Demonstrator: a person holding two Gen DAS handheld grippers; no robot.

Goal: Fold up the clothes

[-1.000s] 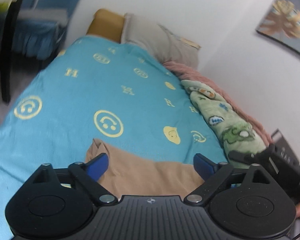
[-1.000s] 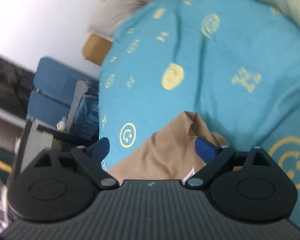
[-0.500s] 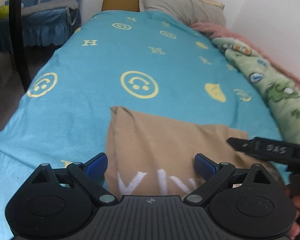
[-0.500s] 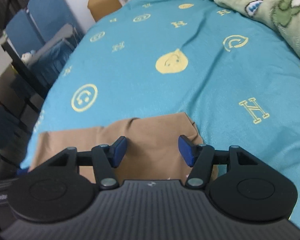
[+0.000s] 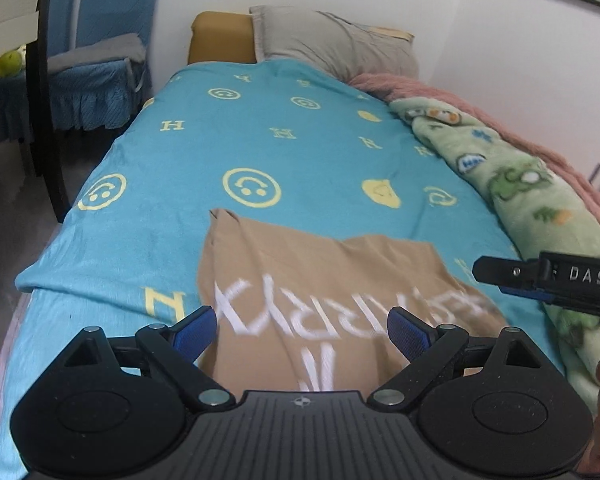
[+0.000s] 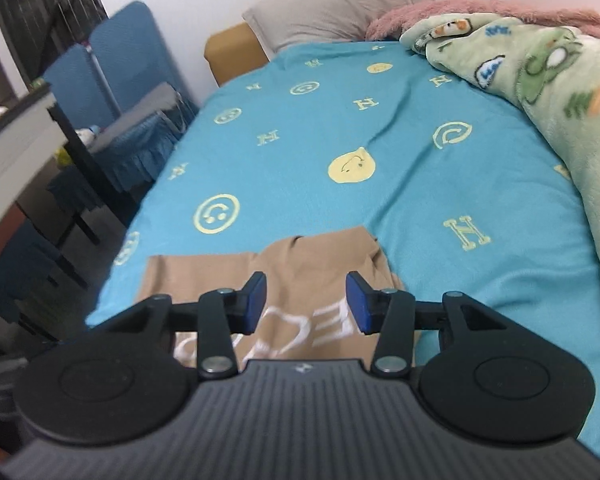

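Tan fabric garment with white lettering lies flat on turquoise bedspread with yellow smiley and H prints. Left gripper hangs over garment's near part, blue-padded jaws spread wide, nothing between them. Right gripper pokes in just off garment's right edge. Green cartoon-print fleece blanket beyond garment's right side; grey pillow well behind it.

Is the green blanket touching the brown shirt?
Apart. The right wrist view shows blue bedsheet between the green blanket and the brown shirt.
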